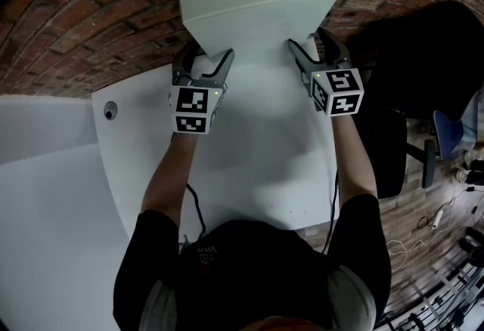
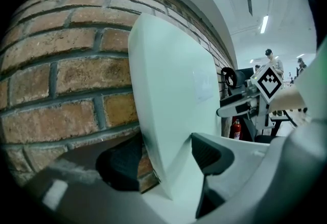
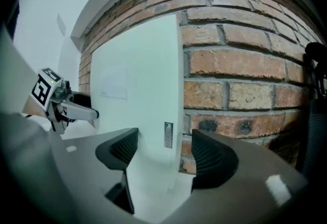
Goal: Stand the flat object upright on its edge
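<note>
Head view, panel (image 1: pixel 257 12): upright on desk (image 1: pixel 257 171), long axis across;
Left tool (image 1: pixel 208 56): spread, astride left edge;
Right tool (image 1: pixel 308 38): spread, astride right edge

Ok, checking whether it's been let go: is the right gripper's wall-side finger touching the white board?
Apart. The right gripper view shows a strip of brick wall between the board and that finger.

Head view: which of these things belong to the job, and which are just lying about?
Part of the job:
- white panel, upright on its edge before the brick wall
- left hand-held gripper
- right hand-held gripper
- white table

Just lying about:
- black office chair
- cables on the floor
- table's cable hole
</note>
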Demonstrator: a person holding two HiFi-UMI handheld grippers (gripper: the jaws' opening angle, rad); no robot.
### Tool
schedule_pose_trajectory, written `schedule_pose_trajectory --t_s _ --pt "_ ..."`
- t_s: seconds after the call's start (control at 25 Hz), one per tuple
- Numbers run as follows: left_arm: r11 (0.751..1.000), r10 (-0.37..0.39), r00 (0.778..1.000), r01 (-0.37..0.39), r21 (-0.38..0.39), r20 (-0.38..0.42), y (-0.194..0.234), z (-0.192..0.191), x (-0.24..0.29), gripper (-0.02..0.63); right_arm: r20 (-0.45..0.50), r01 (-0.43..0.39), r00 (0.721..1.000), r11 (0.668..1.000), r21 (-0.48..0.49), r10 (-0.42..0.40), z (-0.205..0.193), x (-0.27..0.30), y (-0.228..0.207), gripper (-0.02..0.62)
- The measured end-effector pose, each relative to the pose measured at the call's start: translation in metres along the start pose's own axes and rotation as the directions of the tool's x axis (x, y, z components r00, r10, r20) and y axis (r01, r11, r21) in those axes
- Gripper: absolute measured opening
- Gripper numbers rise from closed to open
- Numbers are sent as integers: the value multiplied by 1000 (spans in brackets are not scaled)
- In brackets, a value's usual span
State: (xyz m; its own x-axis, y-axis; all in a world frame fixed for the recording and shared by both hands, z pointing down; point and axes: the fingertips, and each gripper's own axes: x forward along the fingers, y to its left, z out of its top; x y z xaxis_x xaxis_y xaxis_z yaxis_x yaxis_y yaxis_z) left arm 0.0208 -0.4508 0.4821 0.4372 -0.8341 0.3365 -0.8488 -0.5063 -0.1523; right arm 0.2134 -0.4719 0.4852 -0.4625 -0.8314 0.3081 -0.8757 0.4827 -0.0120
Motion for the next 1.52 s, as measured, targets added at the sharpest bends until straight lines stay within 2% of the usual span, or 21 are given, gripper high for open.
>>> schedule_pose_trajectory --t_s 0.16,0.36,0.56,0.8,1.04,1.16,1.2,1.32,1.44,1.52 --pt "1000 0 1000 0 -16 2 1 -2 -3 307 -7 7 1000 1000 5 -7 -2 -4 -1 359" --pt "999 -13 1000 13 -36 7 -1 2 -11 307 -19 13 1000 1000 21 -13 -5 -9 2 362" --pt "999 -14 1000 15 -44 15 -1 5 -25 307 9 63 998 997 48 -64 1 -25 2 360" --pt "999 -36 998 38 -37 51 -9 17 -52 297 46 103 993 994 34 -104 13 -56 17 252" --pt "999 -41 995 42 -11 92 -20 30 -82 151 61 117 991 993 18 -118 19 -84 39 122" --pt "999 -53 993 54 -6 107 -27 32 -95 95 69 120 990 993 15 -121 20 -98 50 57" --pt "998 -58 992 59 -6 111 -30 32 -99 95 73 120 990 993 15 -121 20 -103 53 38" --pt "998 -66 991 68 -8 118 -37 32 -111 59 81 119 989 993 20 -120 21 -117 62 3" --pt "997 -72 989 73 -6 127 -42 32 -122 11 92 113 989 993 26 -115 21 -129 72 2" --pt "997 -76 988 78 -8 135 -43 32 -130 2 99 110 989 993 29 -112 22 -136 79 2"
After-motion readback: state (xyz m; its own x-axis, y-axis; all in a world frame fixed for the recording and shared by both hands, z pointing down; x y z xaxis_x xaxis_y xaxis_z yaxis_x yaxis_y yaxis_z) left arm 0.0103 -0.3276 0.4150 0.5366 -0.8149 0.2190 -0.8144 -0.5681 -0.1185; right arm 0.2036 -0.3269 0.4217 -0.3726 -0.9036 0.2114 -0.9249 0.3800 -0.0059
